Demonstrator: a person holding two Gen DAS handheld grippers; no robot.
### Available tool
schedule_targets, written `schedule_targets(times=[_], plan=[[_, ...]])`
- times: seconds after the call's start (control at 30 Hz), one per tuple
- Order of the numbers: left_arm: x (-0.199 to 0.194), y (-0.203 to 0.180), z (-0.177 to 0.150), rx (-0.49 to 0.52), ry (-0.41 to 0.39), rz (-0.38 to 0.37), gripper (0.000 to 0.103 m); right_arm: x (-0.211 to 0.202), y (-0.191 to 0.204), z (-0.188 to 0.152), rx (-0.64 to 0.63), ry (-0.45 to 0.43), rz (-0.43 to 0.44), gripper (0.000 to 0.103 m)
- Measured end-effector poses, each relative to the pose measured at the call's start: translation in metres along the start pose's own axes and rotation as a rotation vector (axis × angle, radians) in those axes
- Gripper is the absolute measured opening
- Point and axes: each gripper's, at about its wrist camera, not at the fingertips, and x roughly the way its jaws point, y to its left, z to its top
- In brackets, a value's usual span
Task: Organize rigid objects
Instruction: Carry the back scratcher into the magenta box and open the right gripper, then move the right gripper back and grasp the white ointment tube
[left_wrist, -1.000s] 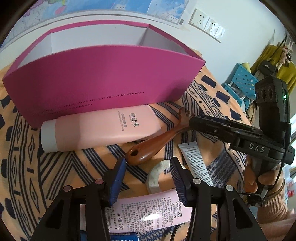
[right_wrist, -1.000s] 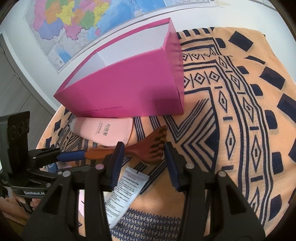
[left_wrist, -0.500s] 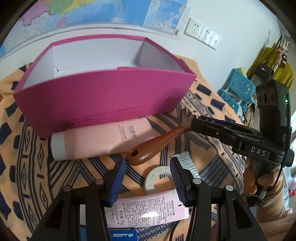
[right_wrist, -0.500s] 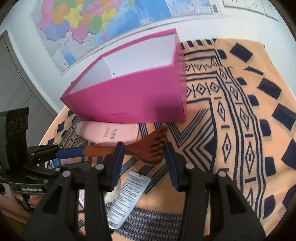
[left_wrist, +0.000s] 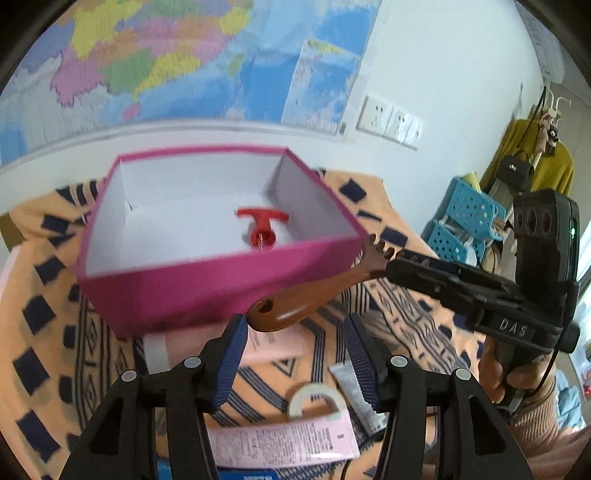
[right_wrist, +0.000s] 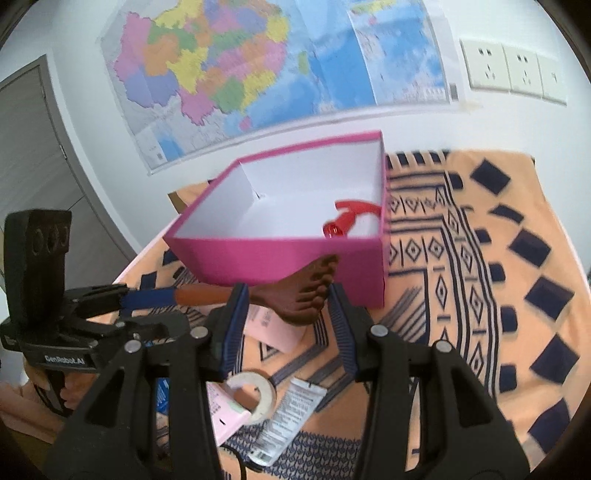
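Now the right tongs (right_wrist: 286, 291) grip the claw head of the wooden back scratcher (left_wrist: 314, 295); the head fills the gap btw. both blue pads. The left tongs (left_wrist: 295, 320) are opening: the handle end with the hole sits at the tip of one pad and clear of the other, so no real hold there

Change vs. a sec ago: the scratcher lay flat on the patterned cloth (right_wrist: 480, 295) in front of both tongs. It's now off the cloth, hanging roughly level, w/ the claw end abt. at the top edge of the box's near wall. Both tongs have come up w/ it, and the views now look down into the box rather than at its side

Just past the tips stands the pink box (left_wrist: 207, 291), open top, white inside, w/ a red plastic piece (left_wrist: 262, 229) already in it. Under the tongs, left on the cloth: a pale pink tube (left_wrist: 273, 343) against the box's near wall, a tape roll (left_wrist: 317, 400), a small silver tube (left_wrist: 351, 384) and a pink labelled tube (left_wrist: 280, 439) nearest the left cam

Meaning, as I read it: pick-up done, carry underway. Scratcher probably goes over the near wall into the box next, right tongs alone bearing it. Long handle hanging off one end could swing or catch the rim, esp. as the left lets go
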Motion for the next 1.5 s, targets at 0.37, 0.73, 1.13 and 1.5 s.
schedule_targets(times=[0.37, 0.73, 1.13, 1.5], plan=[[0.013, 0.008, 0.042, 0.035, -0.065, 0.042, 0.054, 0.018, -0.010, 0.035, -0.007, -0.027, -0.001, 0.047], [0.058, 0.026, 0.053, 0.020, -0.011, 0.056, 0.054, 0.051, -0.030, 0.048, 0.004, 0.039, -0.034, 0.047], [0.082, 0.035, 0.052, -0.006, 0.047, 0.029, 0.054, 0.061, -0.030, 0.048, -0.019, 0.055, -0.105, 0.050], [0.046, 0.024, 0.038, 0.034, -0.036, 0.009, 0.056, 0.021, -0.032, 0.035, 0.026, 0.005, -0.036, 0.050]])
